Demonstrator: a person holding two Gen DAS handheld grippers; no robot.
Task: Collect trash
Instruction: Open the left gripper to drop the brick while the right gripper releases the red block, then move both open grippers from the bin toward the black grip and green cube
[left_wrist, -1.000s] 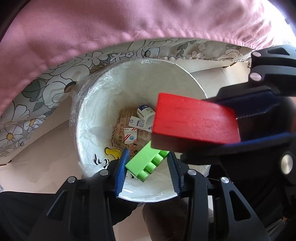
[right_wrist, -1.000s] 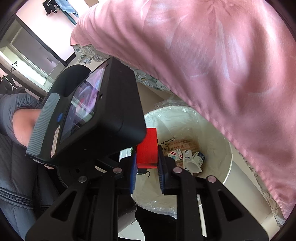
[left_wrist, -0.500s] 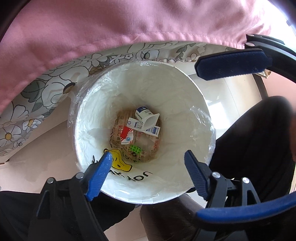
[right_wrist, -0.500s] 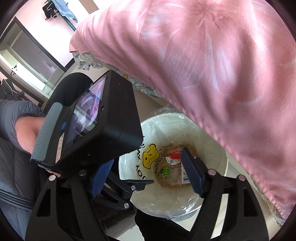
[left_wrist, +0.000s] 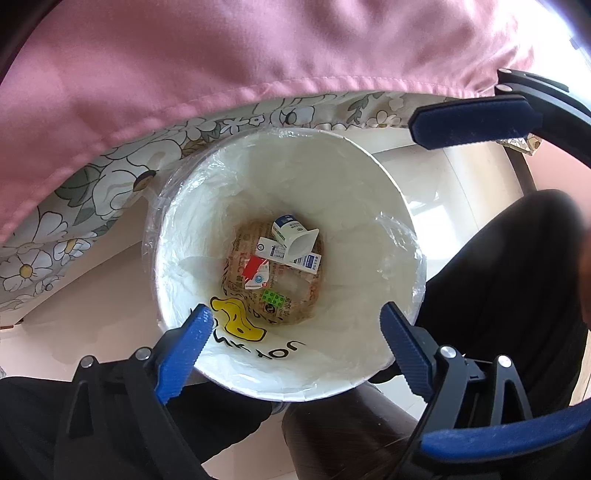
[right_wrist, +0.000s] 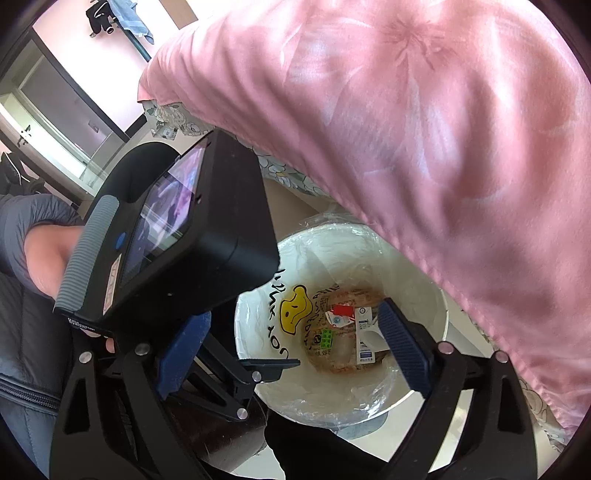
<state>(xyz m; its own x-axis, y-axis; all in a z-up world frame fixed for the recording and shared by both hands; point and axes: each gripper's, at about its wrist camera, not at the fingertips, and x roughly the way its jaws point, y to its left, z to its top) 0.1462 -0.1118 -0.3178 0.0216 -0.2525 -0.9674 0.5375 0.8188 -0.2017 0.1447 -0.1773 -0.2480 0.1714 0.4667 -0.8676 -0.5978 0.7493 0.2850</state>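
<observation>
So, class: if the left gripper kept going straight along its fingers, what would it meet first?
The open left gripper points into the white bin; probably its lined inner wall or the green brick at the bottom. Depth is unclear.

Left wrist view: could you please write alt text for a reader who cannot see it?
An open, empty left claw hangs above a white lined trash bin holding a green toy brick, small cartons and wrappers. Pink bedding hangs behind it; the open right claw enters at right.

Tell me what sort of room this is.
Most likely a bedroom: a pink quilt hangs over a floral bedsheet, with a lined white waste bin on the pale floor beside the bed.
</observation>
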